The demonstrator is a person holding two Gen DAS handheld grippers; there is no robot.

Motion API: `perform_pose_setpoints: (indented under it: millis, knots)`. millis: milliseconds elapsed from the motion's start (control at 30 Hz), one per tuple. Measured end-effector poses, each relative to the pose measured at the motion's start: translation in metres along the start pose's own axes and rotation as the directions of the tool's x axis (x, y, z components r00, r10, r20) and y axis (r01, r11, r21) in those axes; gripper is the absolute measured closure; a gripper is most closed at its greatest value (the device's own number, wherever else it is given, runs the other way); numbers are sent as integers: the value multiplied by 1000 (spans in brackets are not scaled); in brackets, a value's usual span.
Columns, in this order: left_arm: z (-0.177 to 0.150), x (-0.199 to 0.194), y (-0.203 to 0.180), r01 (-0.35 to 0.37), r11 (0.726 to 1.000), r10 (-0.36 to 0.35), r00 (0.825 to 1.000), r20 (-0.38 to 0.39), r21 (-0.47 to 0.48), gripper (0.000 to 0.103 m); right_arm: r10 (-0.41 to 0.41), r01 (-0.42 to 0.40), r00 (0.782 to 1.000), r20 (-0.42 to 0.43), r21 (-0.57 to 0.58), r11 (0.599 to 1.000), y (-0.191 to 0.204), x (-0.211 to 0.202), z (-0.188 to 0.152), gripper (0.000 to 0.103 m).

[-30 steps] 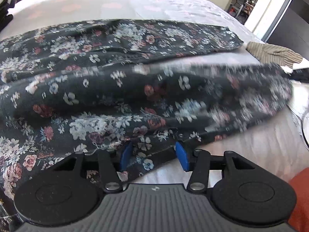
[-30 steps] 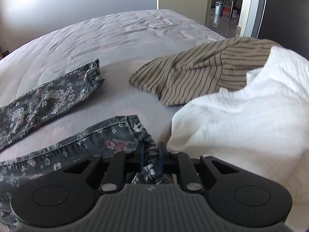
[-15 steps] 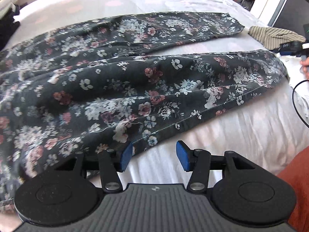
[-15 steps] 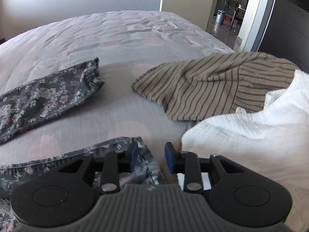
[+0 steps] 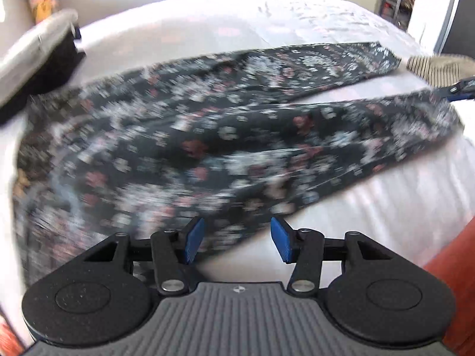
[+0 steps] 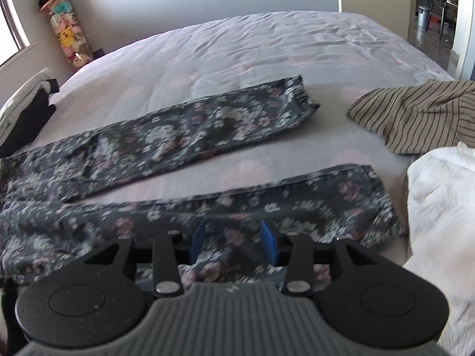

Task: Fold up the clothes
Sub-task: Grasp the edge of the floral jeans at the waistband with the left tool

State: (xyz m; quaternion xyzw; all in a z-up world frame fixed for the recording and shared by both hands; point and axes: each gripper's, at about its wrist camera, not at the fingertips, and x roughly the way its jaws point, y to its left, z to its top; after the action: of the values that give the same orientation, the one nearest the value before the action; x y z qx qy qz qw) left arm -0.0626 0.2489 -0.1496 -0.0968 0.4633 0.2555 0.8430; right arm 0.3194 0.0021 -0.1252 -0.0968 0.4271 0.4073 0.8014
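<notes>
The floral trousers [image 6: 166, 136] lie flat on the bed [image 6: 267, 47], both legs spread apart and running toward the striped garment [image 6: 415, 115]. The left gripper [image 5: 236, 243] hangs over the near edge of the trousers, fingers apart, holding nothing. The right gripper [image 6: 234, 244] sits over the near leg, fingers likewise apart and empty. A white garment [image 6: 442, 207] lies just beside that leg's cuff.

The pants [image 6: 166, 136] lie flat across the bed [image 6: 267, 44], legs apart. A striped shirt [image 6: 415, 115] and a white cloth [image 6: 445, 207] lie at the right edge. Folded clothes [image 6: 23, 112] sit at the left edge.
</notes>
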Motion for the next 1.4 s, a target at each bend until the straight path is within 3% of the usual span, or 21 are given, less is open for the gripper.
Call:
perform_pose_setpoints:
  millis: [167,267,433,567,633,700,867,933,1000,1033,1067,1100,1167,1200,1267,1300,1333,1400]
  knots:
    - [-8,-17,40,-1,992,-5,999,51,123,42,-1,-3,998,-63,-54,999,40,-39,-21,48]
    - [-13,-25,60,11,970,-25,998,53,242,37,-30,20,996,-82,-128,992,65,-47,-15,46]
    - [-27,-14,75,69,871,-38,997,-74,486,33,-32,20,997,-70,-165,986,96,-37,-12,41]
    - [-43,0,73,92,801,6,987,-162,592,33,-23,-15,991,-132,-276,961,110,-15,-33,41]
    - [-52,8,75,107,782,26,979,-204,613,33,-45,-18,985,-166,-359,933,110,-2,-41,41]
    - [-58,20,76,118,772,50,968,-246,624,32,-74,-20,979,-190,-452,892,110,9,-48,38]
    - [-70,46,75,71,749,143,954,-265,659,34,-175,-3,968,-180,-705,710,108,30,-70,32]
    - [-73,52,76,49,763,159,953,-259,645,40,-242,37,959,-148,-780,624,104,41,-78,32]
    - [-73,50,77,19,780,169,956,-238,626,54,-303,79,947,-104,-841,536,99,51,-87,32]
    - [-74,47,79,-7,777,184,959,-217,629,76,-323,100,943,-81,-856,507,94,54,-89,32]
    - [-73,43,82,-30,774,199,960,-198,632,92,-343,121,938,-58,-871,477,89,57,-90,32]
    - [-72,38,86,-34,780,195,962,-191,625,96,-361,141,932,-35,-883,448,84,60,-92,32]
    - [-68,25,95,-31,798,178,966,-186,602,98,-357,162,934,-13,-876,454,73,61,-88,33]
    - [-65,19,98,-33,801,176,967,-183,597,98,-355,172,935,-2,-872,458,67,61,-86,34]
    - [-59,8,102,-36,806,173,969,-177,591,98,-355,170,935,-7,-869,465,63,59,-85,50]
    - [-55,3,101,-39,803,175,969,-172,595,98,-354,163,935,-16,-867,470,63,56,-85,79]
    - [-54,-3,101,-42,799,178,969,-169,600,98,-352,156,935,-25,-866,476,62,53,-85,94]
    - [-50,-10,99,-35,794,182,966,-181,607,98,-350,141,936,-44,-863,486,61,47,-86,96]
